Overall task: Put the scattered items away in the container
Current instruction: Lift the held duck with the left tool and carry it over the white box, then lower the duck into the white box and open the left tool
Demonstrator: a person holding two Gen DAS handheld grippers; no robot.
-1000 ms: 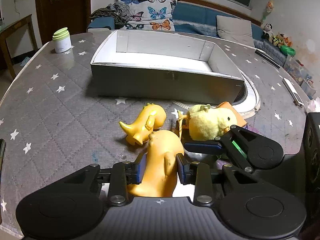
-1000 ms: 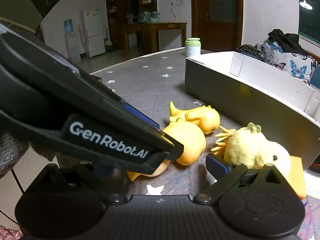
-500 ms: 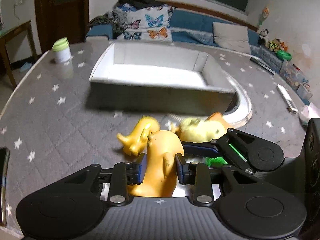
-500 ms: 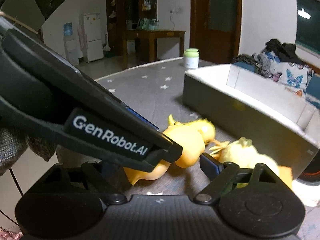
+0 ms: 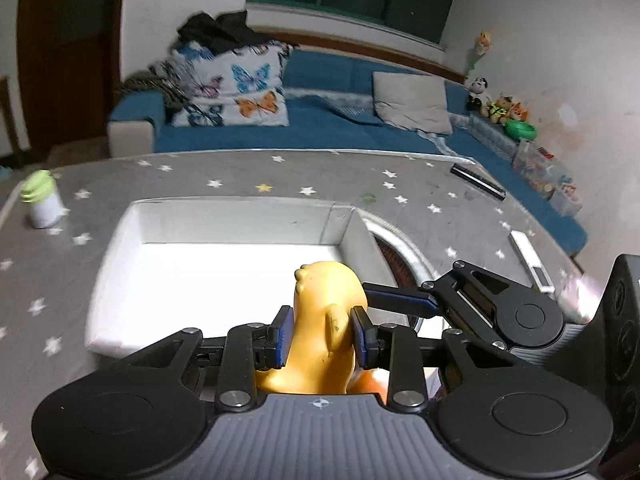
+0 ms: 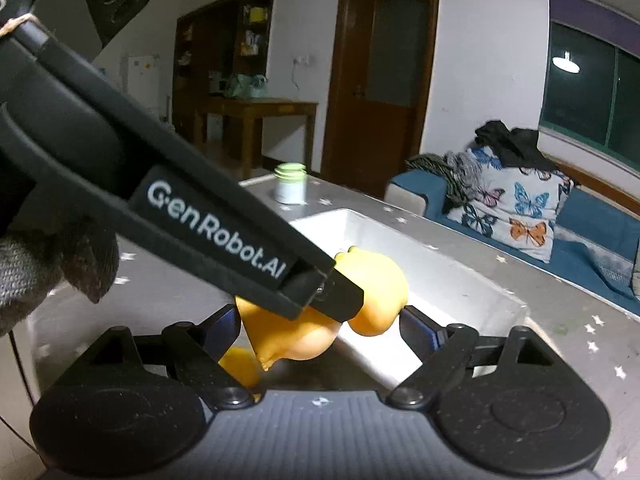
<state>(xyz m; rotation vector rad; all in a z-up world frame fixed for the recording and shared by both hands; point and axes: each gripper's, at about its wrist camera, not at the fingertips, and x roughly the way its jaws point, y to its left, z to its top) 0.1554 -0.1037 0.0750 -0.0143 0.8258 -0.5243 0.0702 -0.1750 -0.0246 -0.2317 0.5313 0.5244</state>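
My left gripper (image 5: 320, 336) is shut on a yellow rubber toy (image 5: 326, 320) and holds it in the air at the near wall of the white box (image 5: 224, 216), which looks empty inside. The toy also shows in the right wrist view (image 6: 376, 288), partly hidden by the left gripper's black arm (image 6: 180, 208). My right gripper (image 6: 320, 330) is open and empty, lifted beside the left one; it shows in the left wrist view (image 5: 404, 300). The other yellow toys are out of view.
A white jar with a green lid (image 5: 40, 204) stands on the star-patterned grey table (image 5: 240, 176) left of the box. A white remote (image 5: 530, 256) and a black bar (image 5: 478, 182) lie at the right. A round metal ring (image 5: 400, 248) sits right of the box.
My left gripper has lifted the yellow toy off the table and carried it up to the box's near wall. The right gripper rose alongside and left the fluffy chick behind.
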